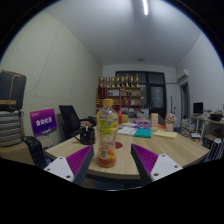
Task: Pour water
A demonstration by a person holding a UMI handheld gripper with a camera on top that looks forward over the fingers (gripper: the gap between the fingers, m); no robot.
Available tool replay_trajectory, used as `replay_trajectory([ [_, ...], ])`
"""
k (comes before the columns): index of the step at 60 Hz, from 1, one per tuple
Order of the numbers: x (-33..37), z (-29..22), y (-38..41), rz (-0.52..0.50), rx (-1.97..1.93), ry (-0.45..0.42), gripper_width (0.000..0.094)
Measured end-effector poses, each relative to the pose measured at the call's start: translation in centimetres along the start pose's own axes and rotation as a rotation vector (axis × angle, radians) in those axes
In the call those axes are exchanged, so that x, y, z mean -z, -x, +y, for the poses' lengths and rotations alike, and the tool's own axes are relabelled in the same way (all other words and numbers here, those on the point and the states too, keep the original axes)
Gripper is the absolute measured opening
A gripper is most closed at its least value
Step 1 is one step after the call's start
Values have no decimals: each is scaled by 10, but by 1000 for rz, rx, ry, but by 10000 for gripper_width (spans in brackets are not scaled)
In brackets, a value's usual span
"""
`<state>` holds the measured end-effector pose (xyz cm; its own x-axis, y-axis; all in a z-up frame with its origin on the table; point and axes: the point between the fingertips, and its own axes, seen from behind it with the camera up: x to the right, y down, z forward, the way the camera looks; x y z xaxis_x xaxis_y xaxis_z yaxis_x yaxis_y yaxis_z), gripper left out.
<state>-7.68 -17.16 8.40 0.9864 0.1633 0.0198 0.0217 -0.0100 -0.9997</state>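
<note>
Bottle (106,133) of orange-yellow drink, orange-capped, stands upright on the near edge of the round wooden tabletop (165,152), just ahead of the tool (112,163) and centred on the gap between its two fingers. The fingers (80,160) are spread wide, their purple pads angled inward to either side of the bottle's base, and neither pad appears to touch it — the bottle rests on its own support.

My reading is that the task is at the approach stage: nothing is gripped and nothing tipped. The next move seems to call for easing forward so the bottle's body sits squarely between the pads, then closing on it below the shoulder, keeping it upright. I cannot make out a cup or glass meant to receive the pour; one may be among the small things farther back, but that is too small to tell. The cap looks to be on, which would matter before any pouring.

Beyond the bottle the tabletop carries a scatter of papers or books (138,130) — and a small dark figure (87,130) to its left. The room is an office: a purple-lit screen (43,121), dark chairs (70,118), shelving (127,92) full of goods along the far wall, a strip light (146,8) on the ceiling.
</note>
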Motion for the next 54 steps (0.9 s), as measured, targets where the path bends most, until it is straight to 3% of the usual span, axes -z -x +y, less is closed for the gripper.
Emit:
replay_trajectory([
  [16, -87, 11, 10, 133, -39, 13, 797],
  [19, -104, 15, 16, 128, -53, 27, 763],
  [24, -123, 24, 10, 166, -47, 51, 475],
  [38, -124, 20, 11, 141, -33, 16, 405],
  [44, -136, -2, -10, 175, 214, 18, 324],
  [54, -184, -88, -39, 241, 881, -13, 321],
])
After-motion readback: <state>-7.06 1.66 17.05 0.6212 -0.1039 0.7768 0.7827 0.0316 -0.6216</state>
